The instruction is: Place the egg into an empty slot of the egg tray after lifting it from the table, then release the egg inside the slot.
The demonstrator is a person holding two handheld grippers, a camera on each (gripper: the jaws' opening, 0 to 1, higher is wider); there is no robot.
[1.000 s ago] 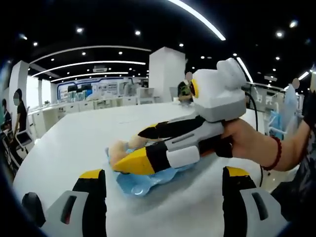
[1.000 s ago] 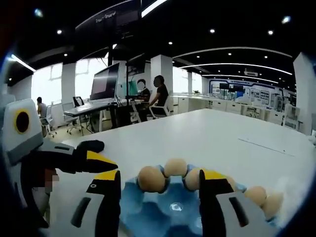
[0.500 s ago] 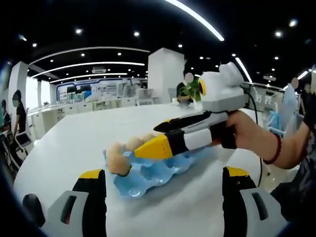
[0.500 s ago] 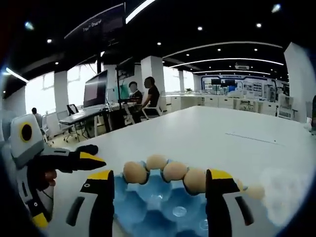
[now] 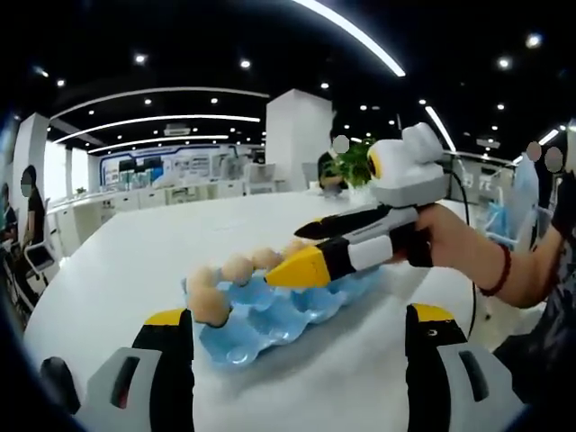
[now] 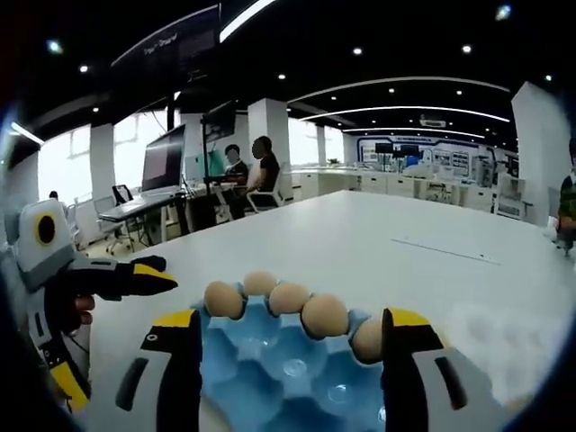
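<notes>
A blue egg tray (image 5: 274, 310) lies on the white table (image 5: 126, 256), with several eggs (image 5: 237, 268) lined along its far-left edge. My left gripper (image 5: 297, 315) is open a little short of the tray, with nothing between its jaws. My right gripper (image 5: 301, 252) comes in from the right, hovering over the tray with its jaws apart and empty. In the right gripper view the right gripper (image 6: 290, 317) straddles the tray (image 6: 270, 373) from above. A row of eggs (image 6: 324, 315) fills the far slots and the near slots are bare. The left gripper (image 6: 148, 274) points in from the left.
A person's hand (image 5: 450, 243) with a red bead bracelet holds the right gripper. The white table (image 6: 387, 256) stretches far beyond the tray. People sit at desks with a monitor (image 6: 166, 162) in the background. A white pillar (image 5: 301, 135) stands behind the table.
My right gripper has risen and drawn back from the tray with its jaws spread wider, uncovering the row of eggs. The left gripper has stayed put.
</notes>
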